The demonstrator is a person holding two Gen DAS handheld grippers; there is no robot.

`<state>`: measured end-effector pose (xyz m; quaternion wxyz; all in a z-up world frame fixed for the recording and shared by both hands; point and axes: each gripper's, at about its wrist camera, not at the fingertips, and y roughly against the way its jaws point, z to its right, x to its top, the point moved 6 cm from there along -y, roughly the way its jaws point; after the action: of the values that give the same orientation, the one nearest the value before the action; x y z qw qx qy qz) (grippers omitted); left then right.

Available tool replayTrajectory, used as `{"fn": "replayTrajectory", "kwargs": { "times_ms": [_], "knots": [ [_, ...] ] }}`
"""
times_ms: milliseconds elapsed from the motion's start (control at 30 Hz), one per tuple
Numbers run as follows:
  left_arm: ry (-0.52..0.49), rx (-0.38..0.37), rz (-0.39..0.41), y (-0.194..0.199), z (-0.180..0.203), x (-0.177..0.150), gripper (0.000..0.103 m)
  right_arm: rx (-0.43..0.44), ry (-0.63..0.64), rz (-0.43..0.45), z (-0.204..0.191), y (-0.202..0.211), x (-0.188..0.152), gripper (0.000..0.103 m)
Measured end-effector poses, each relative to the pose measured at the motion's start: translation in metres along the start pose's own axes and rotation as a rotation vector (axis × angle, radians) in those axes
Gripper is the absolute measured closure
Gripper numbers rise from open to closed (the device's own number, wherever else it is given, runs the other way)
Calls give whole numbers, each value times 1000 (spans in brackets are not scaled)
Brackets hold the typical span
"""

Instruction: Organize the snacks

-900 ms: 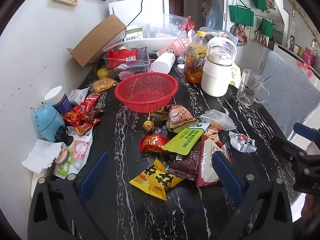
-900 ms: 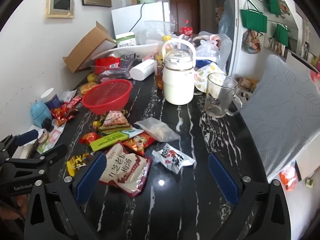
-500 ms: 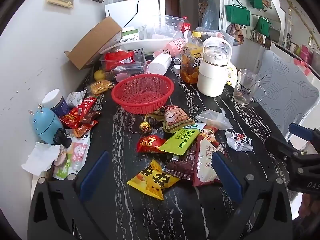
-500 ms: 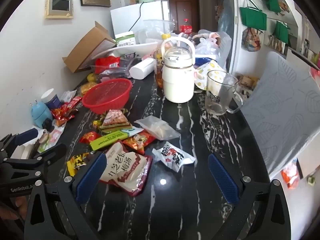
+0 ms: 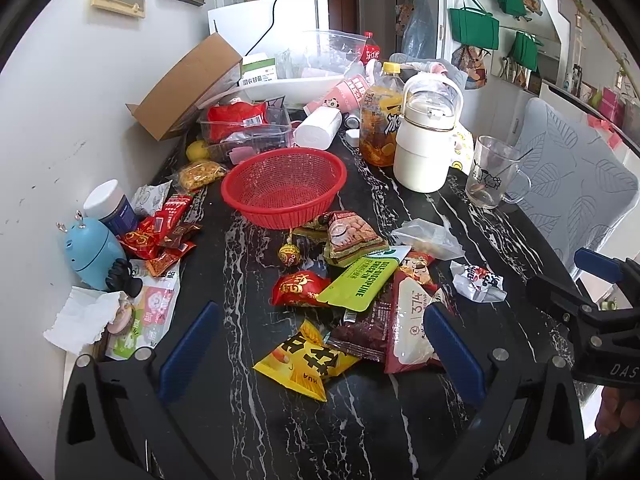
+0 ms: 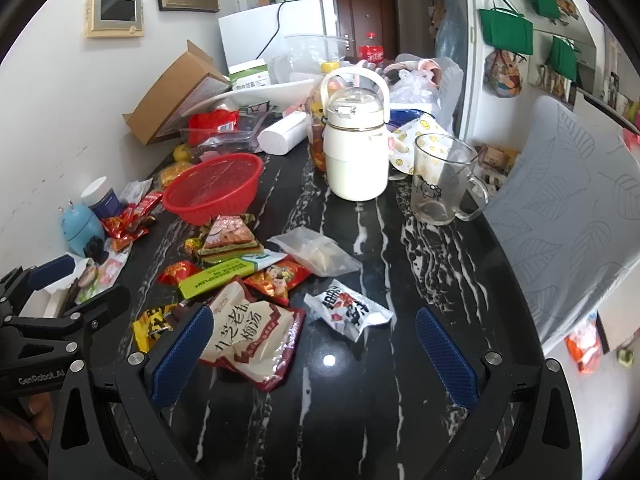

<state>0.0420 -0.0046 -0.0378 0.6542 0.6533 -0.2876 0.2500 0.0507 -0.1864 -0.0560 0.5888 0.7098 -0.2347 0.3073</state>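
Black marble table (image 5: 248,432) with white veins, crowded with snacks and kitchen clutter. Red basket (image 5: 285,186) sits empty near the middle and serves as the landmark. Just in front of the basket lies a loose heap of snack packets: a triangular brown pack (image 5: 347,233) touching its front rim, a round gold candy (image 5: 289,255) beside that, then a red packet (image 5: 299,288), a green wrapper (image 5: 362,282), a yellow bag (image 5: 308,362) and a large white and maroon pouch (image 6: 250,338) nearest the camera. To the right of the heap lie a clear plastic bag (image 6: 316,251) and a small white packet (image 6: 347,312). More red wrappers (image 5: 160,228) lie left of the basket by the wall, beside a blue gadget (image 5: 93,254). Behind and right of the basket stand a cream jug (image 5: 425,148) and a glass mug (image 5: 490,172). Left gripper (image 5: 318,340) hangs above the yellow bag, jaws spread wide, holding and touching nothing. Right gripper (image 6: 314,354) hovers over the pouch and bare table, jaws equally wide, also empty. Both tilt down toward the table.
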Motion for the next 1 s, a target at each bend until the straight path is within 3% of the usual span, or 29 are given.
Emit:
{"fn": "replayTrajectory", "kwargs": {
  "times_ms": [1000],
  "knots": [
    [-8, -1, -10, -2, 4, -1, 0, 9, 7, -9, -1, -2, 2, 0]
  ]
}}
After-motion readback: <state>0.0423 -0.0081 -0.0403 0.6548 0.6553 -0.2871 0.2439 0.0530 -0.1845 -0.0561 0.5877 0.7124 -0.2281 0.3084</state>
